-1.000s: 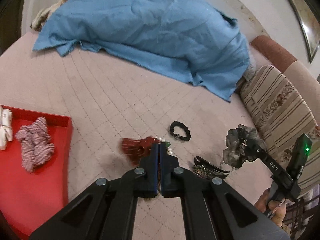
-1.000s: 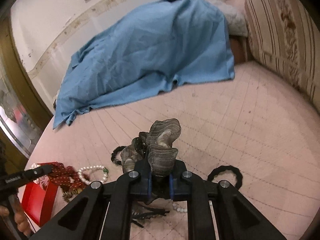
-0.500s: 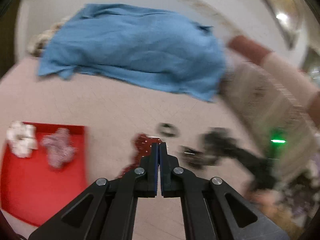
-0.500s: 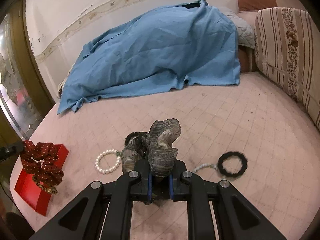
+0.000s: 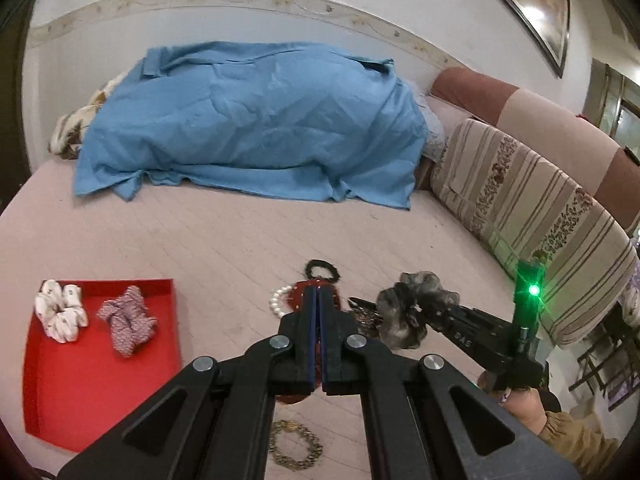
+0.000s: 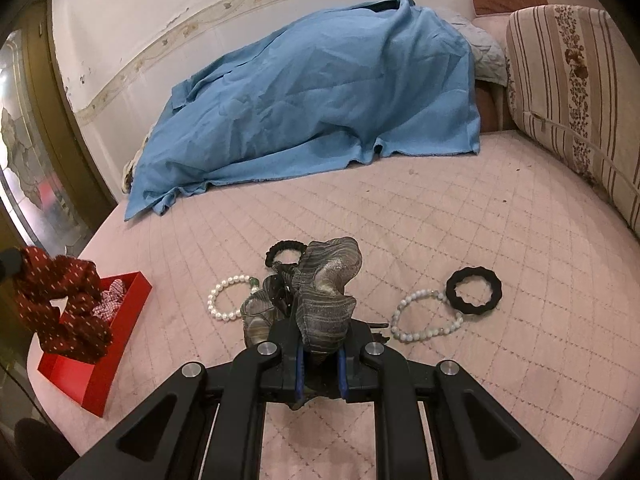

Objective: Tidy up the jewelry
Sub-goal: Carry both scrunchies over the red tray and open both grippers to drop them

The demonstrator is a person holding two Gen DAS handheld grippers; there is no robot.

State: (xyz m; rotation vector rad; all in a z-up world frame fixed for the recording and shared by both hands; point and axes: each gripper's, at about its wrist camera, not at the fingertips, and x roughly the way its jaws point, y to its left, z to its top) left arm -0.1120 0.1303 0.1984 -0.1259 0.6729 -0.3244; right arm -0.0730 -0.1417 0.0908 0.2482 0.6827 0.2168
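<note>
Gripping red scrunchie (image 6: pixel 60 304) in left tool (image 5: pixel 318 300) over red tray (image 6: pixel 100 380) | clamping grey scrunchie (image 6: pixel 324 288) in right tool (image 6: pixel 320 344) above bed (image 6: pixel 440 220)

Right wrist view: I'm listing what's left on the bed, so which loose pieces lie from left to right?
Pearl bracelet → pale bead bracelet → black ring-shaped hair tie.
</note>
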